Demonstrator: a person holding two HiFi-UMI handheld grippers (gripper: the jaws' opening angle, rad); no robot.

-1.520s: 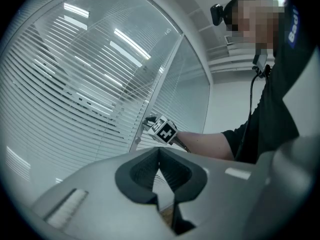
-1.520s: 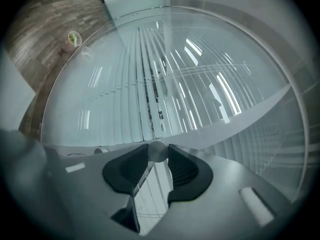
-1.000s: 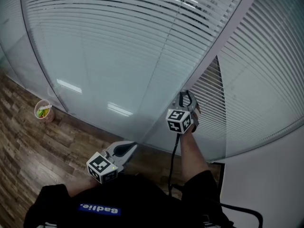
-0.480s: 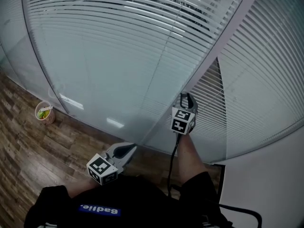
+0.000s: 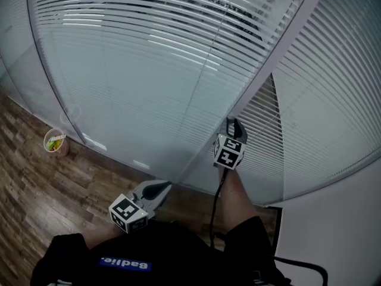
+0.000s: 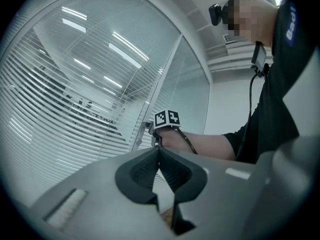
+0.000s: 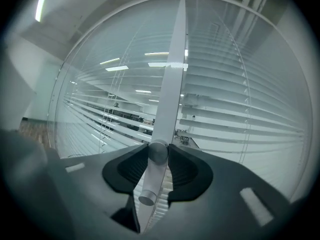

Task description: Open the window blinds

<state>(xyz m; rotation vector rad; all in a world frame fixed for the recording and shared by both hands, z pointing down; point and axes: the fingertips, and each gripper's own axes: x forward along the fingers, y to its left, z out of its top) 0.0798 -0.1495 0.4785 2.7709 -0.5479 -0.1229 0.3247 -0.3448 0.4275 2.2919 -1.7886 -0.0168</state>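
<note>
Our right tool [image 5: 233, 123], just off centre toward three o'clock, is clamped on the tilt rod [image 7: 150, 181] by the frame post [image 7: 172, 84]. The blinds [image 5: 149, 58] spread from nine to two o'clock. Our left tool [image 6: 159, 154] waits at six o'clock, jaws together, empty.

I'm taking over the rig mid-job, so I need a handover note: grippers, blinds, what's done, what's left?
Right hand-held gripper: shut on the grey cylindrical tilt knob at the white window post.
Left hand-held gripper: shut, empty, held low.
Done: the slats of the white slatted window blinds are tilted part open, with the gaps clearest near the top.
Left: probably more turning of the knob until all slats stand open, then release.
</note>
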